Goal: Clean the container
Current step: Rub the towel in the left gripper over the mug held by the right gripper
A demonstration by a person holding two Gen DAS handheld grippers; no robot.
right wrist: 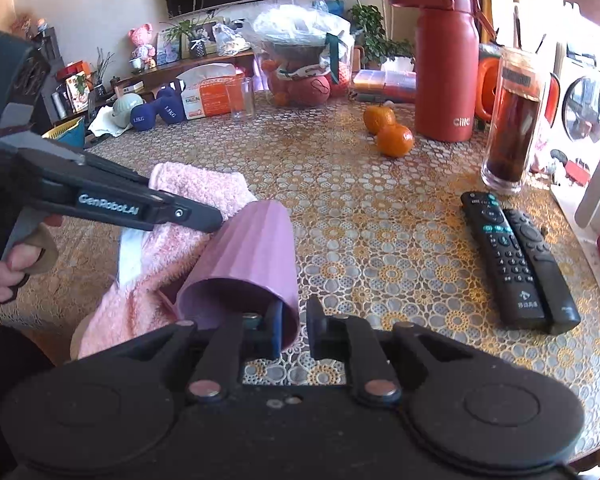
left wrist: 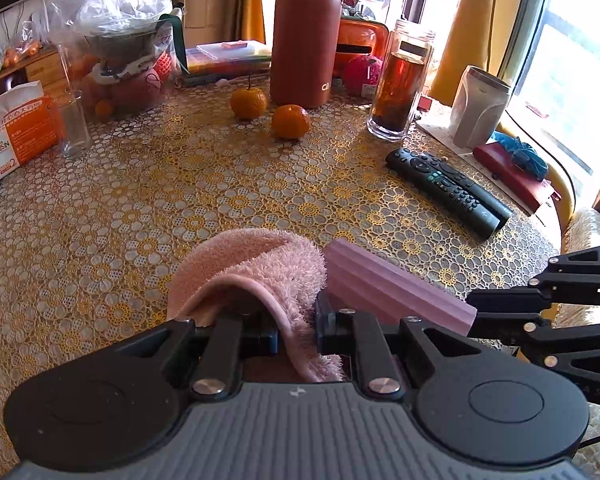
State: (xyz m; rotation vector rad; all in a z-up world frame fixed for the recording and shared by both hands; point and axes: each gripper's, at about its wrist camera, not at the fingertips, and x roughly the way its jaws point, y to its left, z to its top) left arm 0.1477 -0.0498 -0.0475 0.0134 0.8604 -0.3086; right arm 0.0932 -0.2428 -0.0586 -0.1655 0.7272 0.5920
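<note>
At the far left of the right wrist view we see a person's hand [right wrist: 4, 268] squeezing the handle of our left gripper [left wrist: 297, 330], whose black arm reaches in over a fluffy pink towel [left wrist: 256, 264]. Its jaws are nearly closed, pinching a fold of that towel between them. Just right of the towel lies the ribbed mauve plastic cup [right wrist: 248, 264], tipped on its side above the gold lace-patterned tablecloth [left wrist: 180, 184], touching the towel, its open mouth turned toward the right wrist camera. Our right gripper [right wrist: 294, 330] has its jaws slightly apart, gripping the cup's rim: one finger [right wrist: 274, 328] sits inside the mouth, the other outside the wall. Farther right and back, two oranges [left wrist: 268, 110] sit near a tall red insulated bottle [left wrist: 304, 40], then a glass tumbler of dark tea [left wrist: 400, 84], and two black remote controls [right wrist: 520, 264] lying side by side.
</note>
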